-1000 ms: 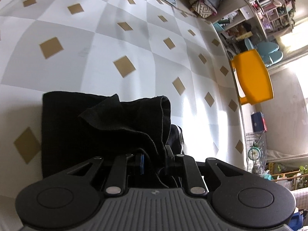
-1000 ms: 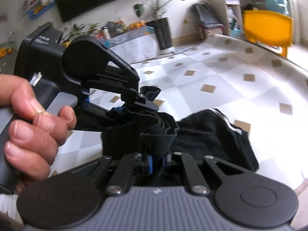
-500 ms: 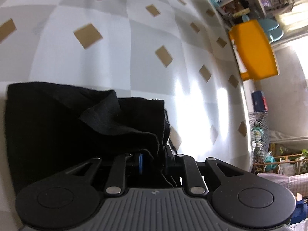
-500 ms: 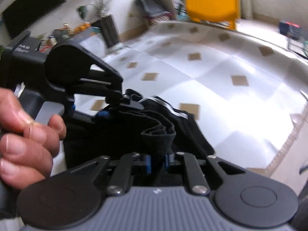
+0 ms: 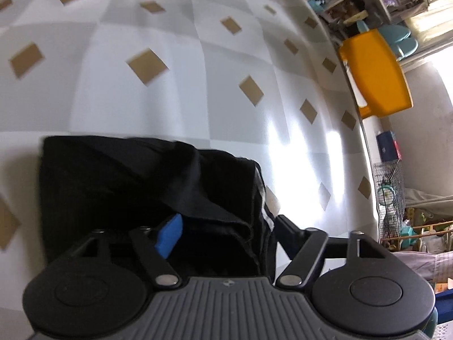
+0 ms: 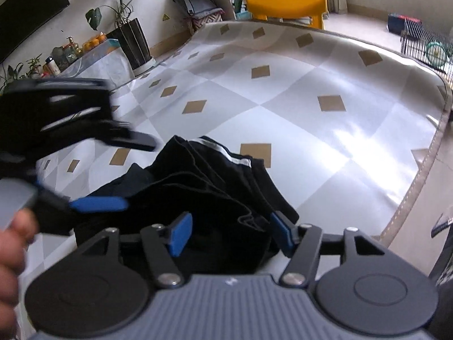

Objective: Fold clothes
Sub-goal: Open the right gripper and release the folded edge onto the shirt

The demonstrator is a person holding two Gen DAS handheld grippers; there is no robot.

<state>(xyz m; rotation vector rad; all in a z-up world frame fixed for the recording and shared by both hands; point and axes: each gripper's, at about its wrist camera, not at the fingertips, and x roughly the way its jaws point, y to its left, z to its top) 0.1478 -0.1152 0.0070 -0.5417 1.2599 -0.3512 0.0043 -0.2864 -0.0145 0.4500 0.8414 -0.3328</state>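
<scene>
The black garment lies bunched in a rough folded stack on the checkered surface, so one fold looks laid but edges need tidying. Left hand-held gripper and right hand-held gripper have just been opening, cloth loose between the jaws, unpinched.

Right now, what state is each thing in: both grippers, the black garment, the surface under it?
Left gripper: open, jaws have just been opening, black cloth lies loose between them.
Right gripper: open, jaws have just been opening, blue pads clear of the cloth.
Black garment: released, lying bunched in rumpled folds on the mat, white stripe showing at its far edge.
Checked mat: flat, otherwise bare around the garment.
</scene>
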